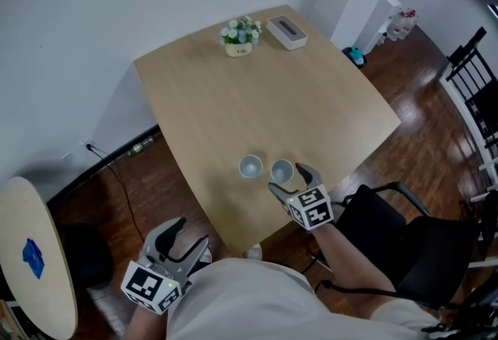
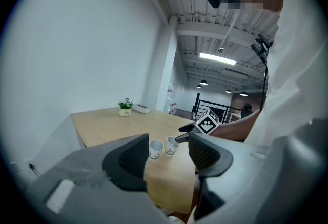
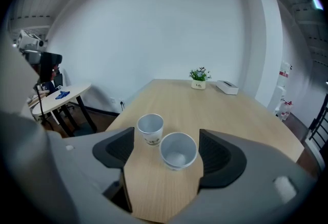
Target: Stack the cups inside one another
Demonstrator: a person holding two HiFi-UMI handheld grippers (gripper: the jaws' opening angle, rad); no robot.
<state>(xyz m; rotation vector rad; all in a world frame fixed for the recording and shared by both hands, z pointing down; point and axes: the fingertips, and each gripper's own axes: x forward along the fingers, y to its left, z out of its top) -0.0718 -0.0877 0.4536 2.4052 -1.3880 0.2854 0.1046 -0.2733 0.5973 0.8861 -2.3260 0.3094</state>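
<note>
Two small white cups stand side by side near the front edge of the wooden table [image 1: 233, 97]: the left cup [image 1: 250, 167] [image 3: 150, 128] [image 2: 156, 149] and the right cup [image 1: 282, 171] [image 3: 178, 150] [image 2: 172, 145]. My right gripper [image 1: 289, 180] [image 3: 166, 152] is open and sits just behind the right cup, which lies between its jaws without visible contact. My left gripper [image 1: 187, 241] [image 2: 164, 159] is open and empty, held low off the table's front-left corner, well short of the cups.
A small potted plant [image 1: 240, 36] and a white tissue box [image 1: 286, 32] stand at the table's far edge. A black chair [image 1: 405, 237] is at the right, a round side table [image 1: 31, 261] at the left, and a cable [image 1: 117, 167] on the floor.
</note>
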